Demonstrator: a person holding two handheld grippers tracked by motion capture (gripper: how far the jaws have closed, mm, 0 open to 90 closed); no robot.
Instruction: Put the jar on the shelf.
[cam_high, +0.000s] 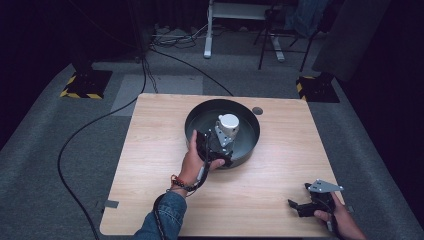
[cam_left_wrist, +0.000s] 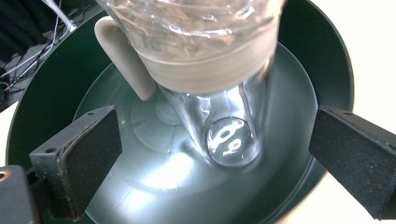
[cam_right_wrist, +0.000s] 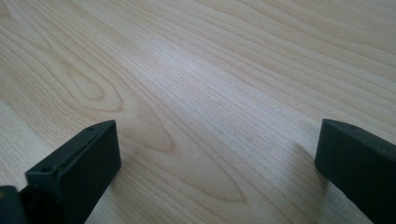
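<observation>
support: pale wood-grain rectangular table (cam_high: 150, 165), standing on grey carpet.
on it: dark green round metal basin (cam_high: 250, 142), set toward the far edge, centre-right.
beside basin: small grey round disc (cam_high: 257, 110), set into the tabletop just beyond the basin's far right rim.
rest of top: bare wood left of and nearer than the basin.

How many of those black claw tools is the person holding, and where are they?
2. The left gripper hangs over the near rim of the dark green bowl, jaws open toward a clear bottle. The right gripper sits open at the table's near right corner.
</observation>
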